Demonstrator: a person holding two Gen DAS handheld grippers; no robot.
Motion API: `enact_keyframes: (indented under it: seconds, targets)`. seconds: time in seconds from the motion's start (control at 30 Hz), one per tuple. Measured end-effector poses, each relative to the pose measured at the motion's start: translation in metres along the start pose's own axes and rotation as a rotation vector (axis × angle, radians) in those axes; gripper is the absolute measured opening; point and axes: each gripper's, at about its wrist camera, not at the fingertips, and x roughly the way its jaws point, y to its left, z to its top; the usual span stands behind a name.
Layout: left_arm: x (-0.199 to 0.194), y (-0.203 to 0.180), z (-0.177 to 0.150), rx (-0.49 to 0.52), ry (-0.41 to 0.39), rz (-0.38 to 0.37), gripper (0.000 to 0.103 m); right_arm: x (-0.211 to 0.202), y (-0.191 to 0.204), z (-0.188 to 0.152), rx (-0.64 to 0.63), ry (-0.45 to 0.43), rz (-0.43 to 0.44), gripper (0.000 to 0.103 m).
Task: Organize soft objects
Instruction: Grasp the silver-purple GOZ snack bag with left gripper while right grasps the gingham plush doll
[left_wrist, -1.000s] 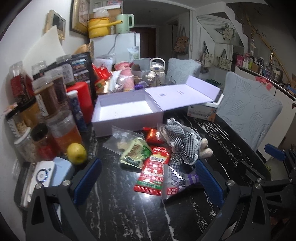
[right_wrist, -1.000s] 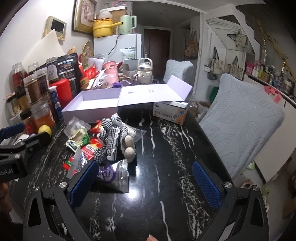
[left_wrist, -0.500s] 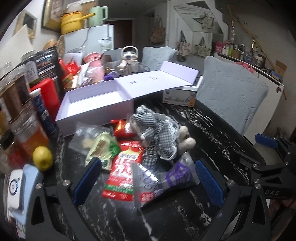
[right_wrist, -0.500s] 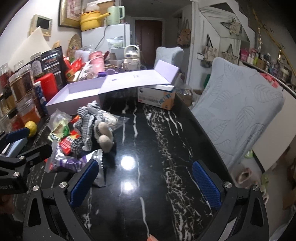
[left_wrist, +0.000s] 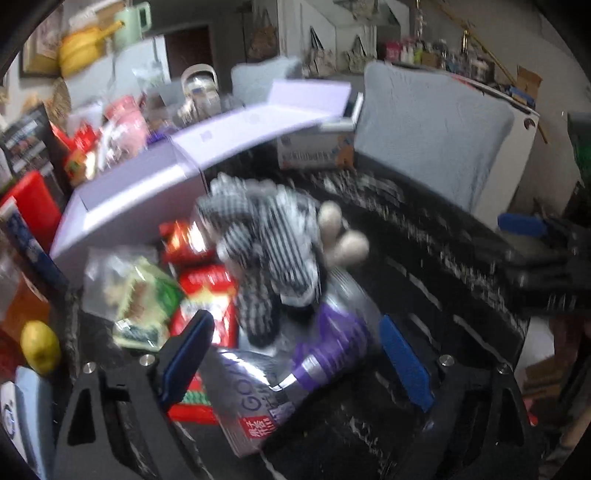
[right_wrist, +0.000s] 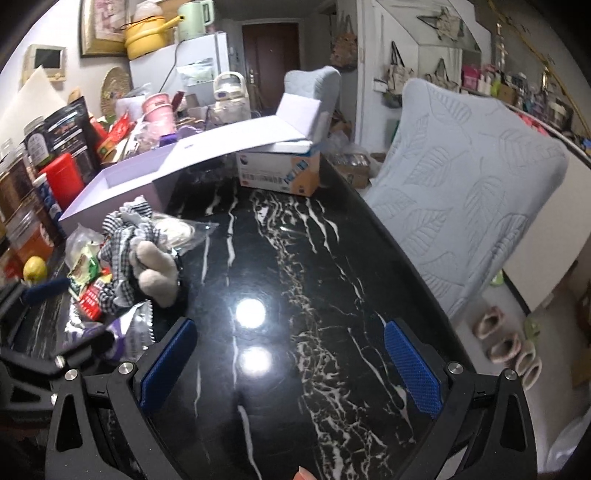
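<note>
Your left tool (left_wrist: 291, 354) is wide apart, and nothing is held in it. It sits low over the pile near the left edge of the surface (right_wrist: 295, 295). The silver and purple bag (left_wrist: 295, 365) lies right between its two pads, so it looks like you are lining up to grab that bag. The left view is blurry, so I cannot tell if a pad touches the bag.

Your right tool (right_wrist: 291, 369) is wide apart too, and empty. It hangs over the bare middle of the surface, away from the pile. That may be to keep it out of the way while the left one works.

The soft toy (left_wrist: 266, 251) in the checked cloth lies on top of the snack bags (left_wrist: 207, 295), just past the silver bag. Its pale feet (left_wrist: 343, 236) stick out to the right side. It is the softest thing here, so it is likely one you need to put away.

The purple box (right_wrist: 122, 184) stands open near the back left corner of the surface, just behind the pile. Its lid (right_wrist: 236, 144) is flipped over to the right and rests on a small carton (right_wrist: 280, 170). From here the box looks empty, but you cannot see all of its floor. It seems the place where the soft things should go.
</note>
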Motion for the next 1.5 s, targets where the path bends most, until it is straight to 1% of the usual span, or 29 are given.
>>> enact_keyframes:
  seconds: [0.1,0.17,0.23,0.27,0.3,0.33,0.37,0.4,0.43,0.5,0.6,0.67,0.73,0.83,0.97,1.07,1.2,1.3,1.4,1.47,1.5]
  targets:
    - [0.006,0.001,-0.011,-0.010,0.038,-0.031,0.090,0.006,-0.004,0.000,0.023,0.012,0.017,0.103]
    - [0.011,0.000,-0.014,-0.014,0.062,-0.051,0.080,0.010,-0.005,0.000,0.031,0.018,0.028,0.103]
    - [0.018,-0.001,-0.016,-0.024,0.084,-0.053,0.074,0.014,-0.005,0.001,0.034,0.025,0.034,0.103]
    - [0.021,-0.001,-0.017,-0.033,0.092,-0.059,0.066,0.015,-0.005,0.001,0.033,0.027,0.035,0.103]
    - [0.021,-0.003,-0.017,-0.032,0.075,-0.042,0.059,0.016,-0.005,0.001,0.033,0.029,0.039,0.103]
    - [0.020,-0.004,-0.016,-0.029,0.065,-0.032,0.045,0.017,-0.005,0.001,0.035,0.030,0.046,0.103]
    - [0.019,-0.004,-0.016,-0.032,0.063,-0.038,0.039,0.017,-0.005,0.001,0.037,0.032,0.053,0.103]
    - [0.018,-0.002,-0.015,-0.052,0.066,-0.057,0.039,0.018,-0.006,0.001,0.041,0.033,0.058,0.103]
    - [0.015,0.004,-0.015,-0.098,0.061,-0.097,0.037,0.019,-0.006,0.002,0.043,0.033,0.059,0.103]
    - [0.007,0.011,-0.015,-0.150,0.051,-0.130,0.036,0.019,-0.006,0.002,0.041,0.031,0.059,0.103]
    - [-0.018,0.013,-0.016,-0.143,-0.002,-0.099,0.036,0.023,-0.001,0.003,0.021,0.033,0.062,0.103]
    - [-0.032,0.020,-0.014,-0.159,-0.028,-0.098,0.036,0.025,0.005,0.003,0.004,0.037,0.069,0.103]
    - [-0.045,0.030,-0.012,-0.181,-0.051,-0.087,0.036,0.027,0.012,0.005,-0.006,0.042,0.095,0.103]
    - [-0.058,0.046,-0.010,-0.209,-0.083,-0.009,0.036,0.026,0.026,0.010,-0.024,0.029,0.156,0.102]
    - [-0.061,0.066,-0.008,-0.245,-0.101,0.055,0.036,0.022,0.048,0.016,-0.065,0.001,0.201,0.102]
    - [-0.058,0.082,-0.013,-0.273,-0.096,0.063,0.036,0.024,0.064,0.022,-0.115,-0.007,0.206,0.102]
    - [-0.048,0.099,-0.017,-0.309,-0.077,0.064,0.036,0.034,0.079,0.031,-0.137,0.003,0.222,0.102]
    - [-0.046,0.104,-0.019,-0.317,-0.074,0.065,0.036,0.046,0.091,0.037,-0.167,0.015,0.219,0.102]
    - [-0.044,0.108,-0.020,-0.327,-0.075,0.063,0.036,0.055,0.103,0.041,-0.189,0.018,0.236,0.100]
    - [-0.043,0.109,-0.021,-0.341,-0.073,0.059,0.036,0.061,0.110,0.044,-0.198,0.022,0.250,0.091]
    - [-0.043,0.108,-0.022,-0.342,-0.072,0.053,0.036,0.064,0.114,0.045,-0.204,0.026,0.257,0.090]
